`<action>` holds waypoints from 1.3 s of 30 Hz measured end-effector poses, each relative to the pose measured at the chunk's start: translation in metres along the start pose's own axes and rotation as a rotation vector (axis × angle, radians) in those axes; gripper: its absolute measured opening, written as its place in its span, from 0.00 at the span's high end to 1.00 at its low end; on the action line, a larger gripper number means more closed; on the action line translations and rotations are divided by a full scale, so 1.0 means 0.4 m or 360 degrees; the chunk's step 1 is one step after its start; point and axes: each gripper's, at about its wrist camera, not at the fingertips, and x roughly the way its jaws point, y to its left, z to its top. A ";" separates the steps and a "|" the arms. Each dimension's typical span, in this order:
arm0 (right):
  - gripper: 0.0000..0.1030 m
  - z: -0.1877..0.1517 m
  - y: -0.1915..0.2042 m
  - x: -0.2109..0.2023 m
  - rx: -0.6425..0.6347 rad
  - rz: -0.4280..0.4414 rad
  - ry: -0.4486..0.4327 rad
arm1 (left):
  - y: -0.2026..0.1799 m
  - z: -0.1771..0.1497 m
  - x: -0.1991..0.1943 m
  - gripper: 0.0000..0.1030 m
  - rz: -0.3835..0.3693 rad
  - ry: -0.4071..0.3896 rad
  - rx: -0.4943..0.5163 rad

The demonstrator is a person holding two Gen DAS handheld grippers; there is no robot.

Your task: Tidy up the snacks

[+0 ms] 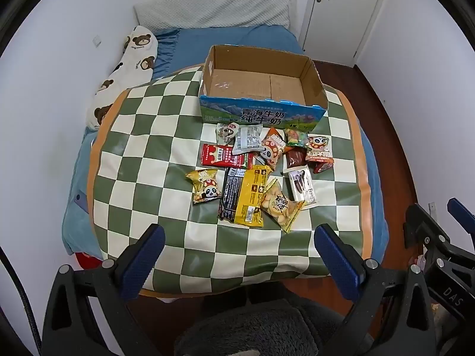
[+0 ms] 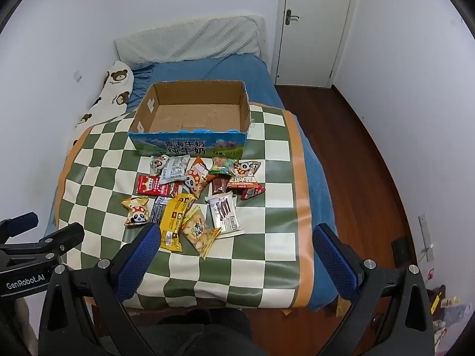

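Note:
Several snack packets (image 1: 252,172) (image 2: 196,198) lie in a loose pile on a green-and-cream checkered cloth (image 1: 148,136) (image 2: 261,255). Behind them stands an open cardboard box (image 1: 314,86) (image 2: 142,115) with a blue printed front, nothing inside it. My left gripper (image 1: 239,237) hovers open above the near edge of the cloth, short of the pile. My right gripper (image 2: 236,235) is open too, its left finger (image 2: 139,258) overlapping a yellow packet (image 2: 173,219) in the picture. Neither holds anything.
The cloth covers a blue bed (image 1: 207,38) with a grey pillow (image 1: 213,9) and a bear-print pillow (image 1: 127,71) along the left wall. A white door (image 2: 314,26) and dark wooden floor (image 2: 350,160) lie to the right. A person's dark lap (image 1: 249,329) is below the grippers.

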 end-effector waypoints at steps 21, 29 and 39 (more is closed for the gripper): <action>0.00 0.000 -0.001 -0.001 0.0004 0.0006 0.0017 | 0.021 -0.002 -0.005 0.00 -0.0003 -0.0006 0.0001; 0.00 -0.001 0.001 -0.002 0.0005 0.0007 0.0011 | 0.022 -0.001 -0.015 0.00 0.0004 -0.0019 0.0002; 0.00 -0.002 0.001 -0.003 0.0010 0.0009 0.0008 | 0.019 -0.005 -0.026 0.00 0.0015 -0.0027 0.0004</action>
